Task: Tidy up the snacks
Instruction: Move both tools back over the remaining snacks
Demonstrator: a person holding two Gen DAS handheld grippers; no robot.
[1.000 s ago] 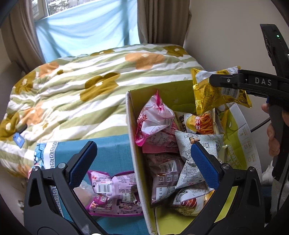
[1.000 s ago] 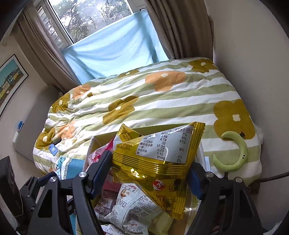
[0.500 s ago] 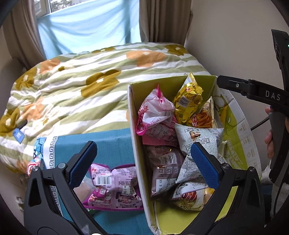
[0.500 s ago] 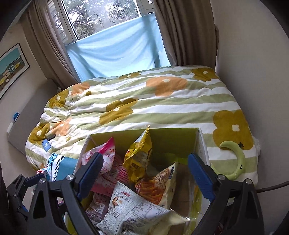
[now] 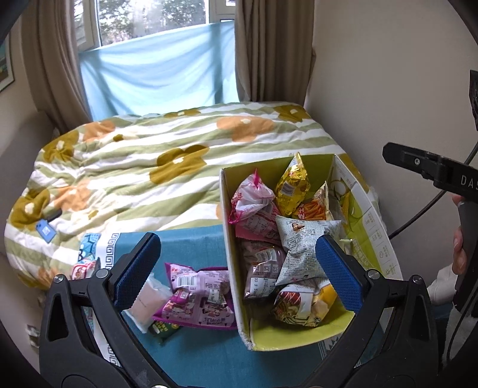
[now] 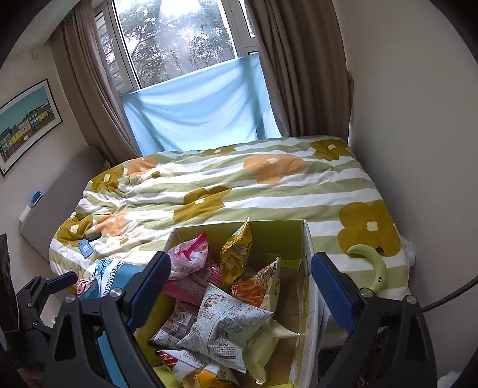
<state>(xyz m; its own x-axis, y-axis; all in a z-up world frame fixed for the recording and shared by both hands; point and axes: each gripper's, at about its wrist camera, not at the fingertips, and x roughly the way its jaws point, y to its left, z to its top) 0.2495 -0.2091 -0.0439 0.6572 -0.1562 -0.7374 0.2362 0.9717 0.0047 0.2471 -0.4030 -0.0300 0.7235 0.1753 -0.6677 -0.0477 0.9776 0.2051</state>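
Resting on teal cloth [image 5: 191,238]: snack box [image 5: 230,238] | floral quilt [image 5: 149,161] behind | curtained window [image 6: 179,38]

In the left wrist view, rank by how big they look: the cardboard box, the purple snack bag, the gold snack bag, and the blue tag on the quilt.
1. cardboard box
2. purple snack bag, though nearer the camera
3. gold snack bag
4. blue tag

Left wrist view: looking down and forward from close above the teal cloth [image 5: 191,238], facing the window [image 5: 149,21].
Right wrist view: hovering close over the cardboard box [image 6: 307,256], facing the same window [image 6: 179,38], tilted down.
Shared: both are taking in the box [image 5: 230,244], its snack bags, the flowered bedspread [image 5: 167,167] and curtains.
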